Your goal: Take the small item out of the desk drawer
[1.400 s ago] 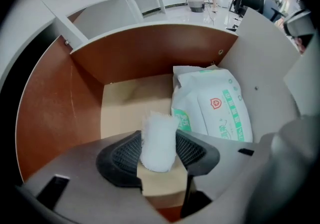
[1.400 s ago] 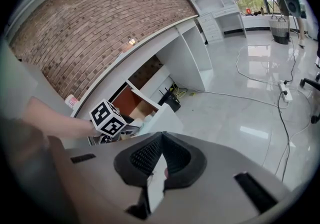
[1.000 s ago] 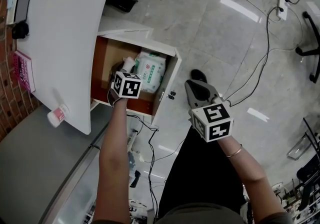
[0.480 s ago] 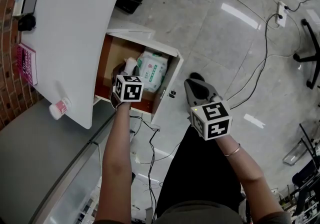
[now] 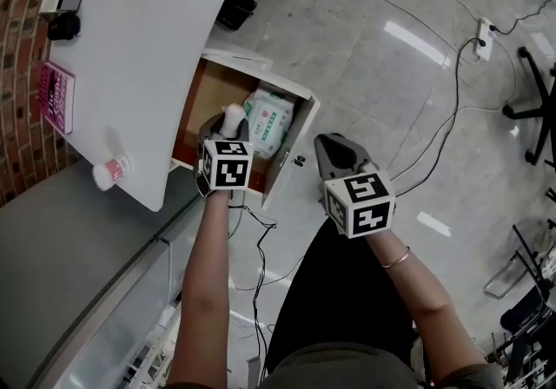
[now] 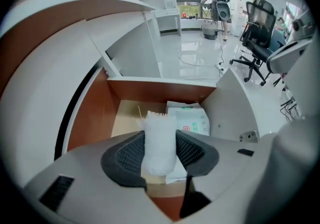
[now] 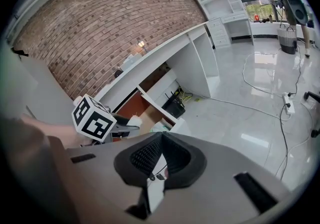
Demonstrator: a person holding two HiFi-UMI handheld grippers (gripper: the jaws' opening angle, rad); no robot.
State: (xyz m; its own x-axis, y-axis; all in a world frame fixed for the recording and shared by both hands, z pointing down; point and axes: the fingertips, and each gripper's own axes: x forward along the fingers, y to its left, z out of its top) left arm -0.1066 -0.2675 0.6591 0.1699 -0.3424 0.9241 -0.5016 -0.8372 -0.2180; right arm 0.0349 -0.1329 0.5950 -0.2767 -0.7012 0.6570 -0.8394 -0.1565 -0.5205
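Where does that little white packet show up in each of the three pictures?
Head view: white packet left of centre, above the marker cube.
Left gripper view: white packet low centre, gripped between the jaws.
Right gripper view: white packet tiny, left of centre.
Shared landmark: open drawer.

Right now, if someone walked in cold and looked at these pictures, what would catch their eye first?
The left tool, its jaws having just closed further, pinches a small white packet above the open desk drawer. A green-and-white wipes pack lies in that drawer, and the right tool hangs shut and empty over the shiny floor beside it.
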